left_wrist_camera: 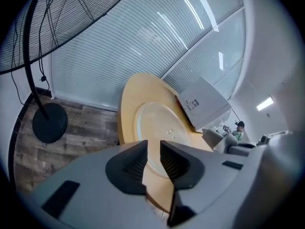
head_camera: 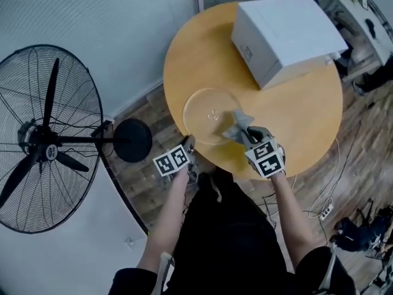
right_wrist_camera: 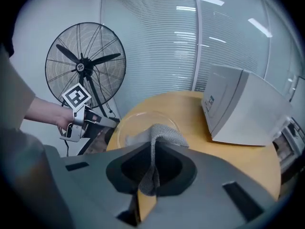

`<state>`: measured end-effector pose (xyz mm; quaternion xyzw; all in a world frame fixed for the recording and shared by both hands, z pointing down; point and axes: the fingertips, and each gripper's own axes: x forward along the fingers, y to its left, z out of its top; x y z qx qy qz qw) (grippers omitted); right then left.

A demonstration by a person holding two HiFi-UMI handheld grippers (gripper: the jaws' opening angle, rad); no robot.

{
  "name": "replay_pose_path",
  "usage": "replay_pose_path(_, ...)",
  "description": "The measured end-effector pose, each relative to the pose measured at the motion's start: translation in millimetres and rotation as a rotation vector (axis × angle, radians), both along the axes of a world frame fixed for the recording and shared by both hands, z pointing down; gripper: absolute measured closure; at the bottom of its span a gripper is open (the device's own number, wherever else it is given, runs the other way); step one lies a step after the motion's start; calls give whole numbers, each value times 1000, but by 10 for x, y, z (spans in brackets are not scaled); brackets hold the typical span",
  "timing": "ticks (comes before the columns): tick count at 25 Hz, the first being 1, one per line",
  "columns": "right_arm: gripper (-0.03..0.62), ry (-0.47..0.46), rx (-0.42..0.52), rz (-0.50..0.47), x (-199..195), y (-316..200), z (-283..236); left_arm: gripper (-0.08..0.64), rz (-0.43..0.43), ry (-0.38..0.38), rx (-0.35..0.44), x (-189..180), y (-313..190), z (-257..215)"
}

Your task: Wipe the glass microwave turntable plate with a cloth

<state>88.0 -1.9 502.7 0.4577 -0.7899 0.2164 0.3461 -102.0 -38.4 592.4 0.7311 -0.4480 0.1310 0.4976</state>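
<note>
The glass turntable plate [head_camera: 206,112] lies flat near the front left edge of the round wooden table [head_camera: 307,115]. A grey cloth [head_camera: 239,126] hangs over the plate's right rim, and my right gripper [head_camera: 247,135] is shut on it. In the right gripper view the cloth [right_wrist_camera: 164,133] is pinched between the jaws [right_wrist_camera: 153,149], lifted above the plate [right_wrist_camera: 136,125]. My left gripper [head_camera: 189,145] sits at the table's near edge beside the plate. Its jaws [left_wrist_camera: 153,149] stand apart with nothing pressed between them, and the plate [left_wrist_camera: 159,125] lies just beyond.
A white microwave [head_camera: 285,32] stands at the back right of the table. A large black pedestal fan [head_camera: 49,140] with its round base [head_camera: 132,140] stands on the floor to the left. Cables and a power strip [head_camera: 325,211] lie on the floor at the right.
</note>
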Motion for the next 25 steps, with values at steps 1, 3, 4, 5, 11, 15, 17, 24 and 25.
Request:
replay_pose_path(1, 565, -5, 15, 18, -6, 32, -75, 494, 9, 3, 23, -7, 3, -99)
replay_pose_path(3, 565, -17, 45, 54, -28, 113, -232, 494, 27, 13, 81, -22, 20, -353)
replay_pose_path(4, 565, -24, 61, 71, -38, 158, -314, 494, 37, 18, 114, -24, 31, -501)
replay_pose_path(5, 565, -32, 78, 89, -48, 200, -399, 495, 50, 24, 147, -16, 45, -653)
replay_pose_path(11, 565, -65, 204, 165, -117, 374, -917, 502, 158, 10, 364, 20, 187, -1510)
replay_pose_path(15, 565, -106, 296, 212, -179, 457, -1270, 521, 200, -6, 491, -12, 283, -1954)
replay_pose_path(17, 565, -110, 342, 218, -221, 513, -1436, 528, 223, -17, 553, -23, 355, -2163)
replay_pose_path(24, 566, -179, 502, 219, -435, 709, -1990, 549, 279, -67, 746, -113, 573, -2813)
replay_pose_path(25, 566, -198, 518, 217, -478, 737, -2041, 549, 280, -75, 766, -141, 594, -2881)
